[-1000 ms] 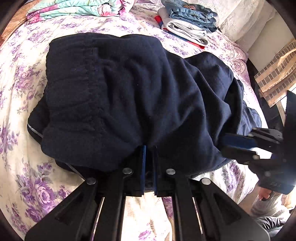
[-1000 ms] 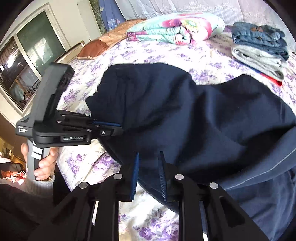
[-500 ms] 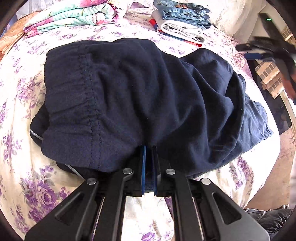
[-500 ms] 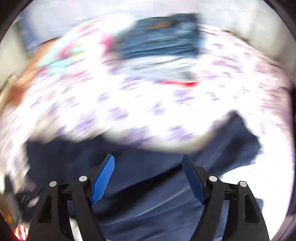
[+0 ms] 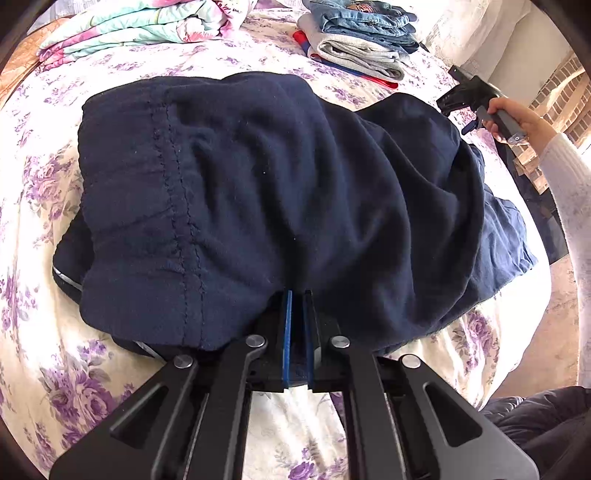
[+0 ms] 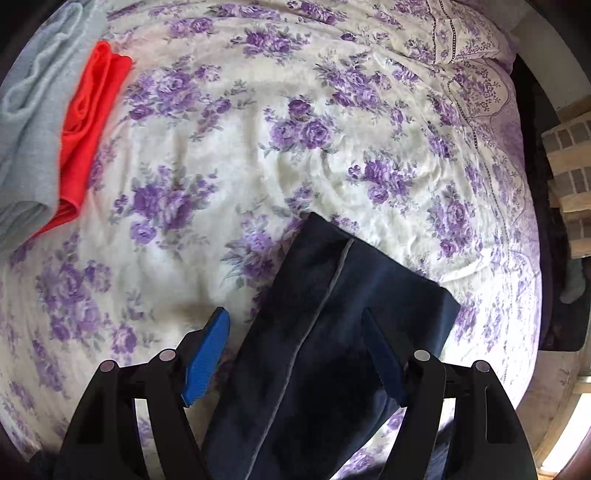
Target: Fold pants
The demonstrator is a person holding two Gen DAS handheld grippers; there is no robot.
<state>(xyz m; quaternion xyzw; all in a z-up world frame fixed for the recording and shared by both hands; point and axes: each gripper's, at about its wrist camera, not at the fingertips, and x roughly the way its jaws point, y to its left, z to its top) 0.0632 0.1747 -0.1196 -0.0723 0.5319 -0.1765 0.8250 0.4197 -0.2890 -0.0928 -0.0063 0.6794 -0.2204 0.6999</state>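
Observation:
Dark navy pants lie bunched on the floral bedspread, waistband to the left. My left gripper is shut on the near edge of the fabric, which drapes over its fingertips. At the far right a hand holds my right gripper over the leg. In the right wrist view the leg end, with a pale side stripe, lies flat between the blue pads. That right gripper points down, its jaws wide apart and closing, the pads not touching the cloth.
A stack of folded jeans and grey clothes sits at the back, next to a folded pastel quilt. Grey and red folded items lie left of the leg end. The bed edge drops off at the right.
The right gripper left the pants' near edge beside the left gripper, swung across to the leg end and opened wide. The left gripper kept its hold and place.

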